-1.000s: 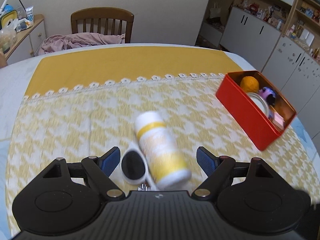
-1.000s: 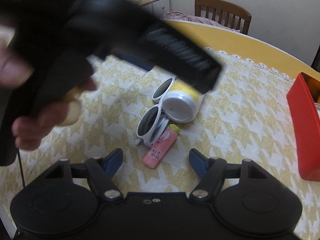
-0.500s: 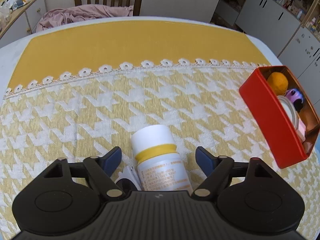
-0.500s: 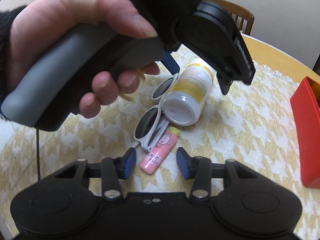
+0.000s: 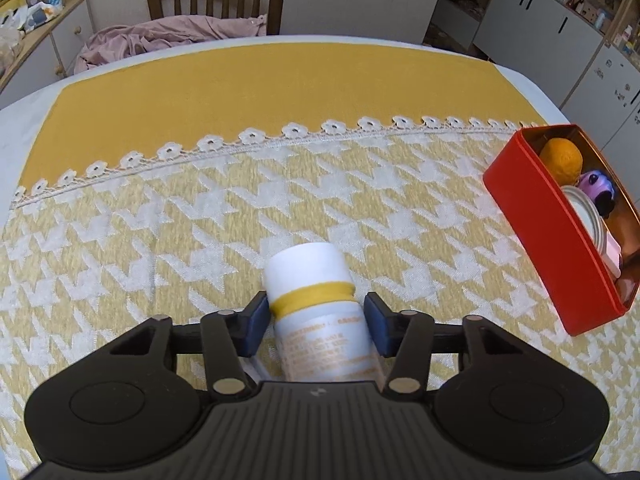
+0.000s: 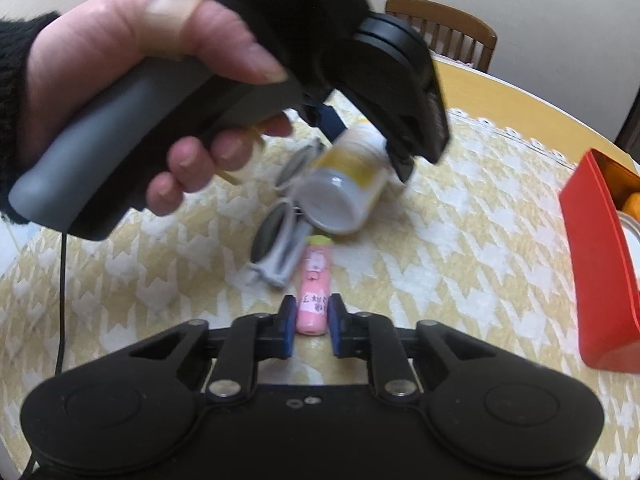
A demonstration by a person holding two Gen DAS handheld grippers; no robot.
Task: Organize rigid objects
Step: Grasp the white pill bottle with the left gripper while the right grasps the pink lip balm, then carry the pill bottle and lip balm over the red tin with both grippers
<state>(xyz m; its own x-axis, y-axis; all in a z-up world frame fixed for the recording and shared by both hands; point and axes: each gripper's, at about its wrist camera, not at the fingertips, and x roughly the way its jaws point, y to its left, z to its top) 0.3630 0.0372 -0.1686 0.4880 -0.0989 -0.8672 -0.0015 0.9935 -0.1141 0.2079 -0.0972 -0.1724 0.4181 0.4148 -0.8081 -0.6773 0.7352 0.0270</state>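
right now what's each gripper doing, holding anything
Left gripper: jaws just closing, pads against the white and yellow bottle.
Right gripper: jaws just closed, shut on the pink tube.

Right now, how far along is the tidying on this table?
Partly done. The red box already holds an orange ball, a purple toy and more. In hand: the left gripper has just been closing around the white and yellow bottle, the right gripper onto the pink tube. Left: the white sunglasses on the cloth.
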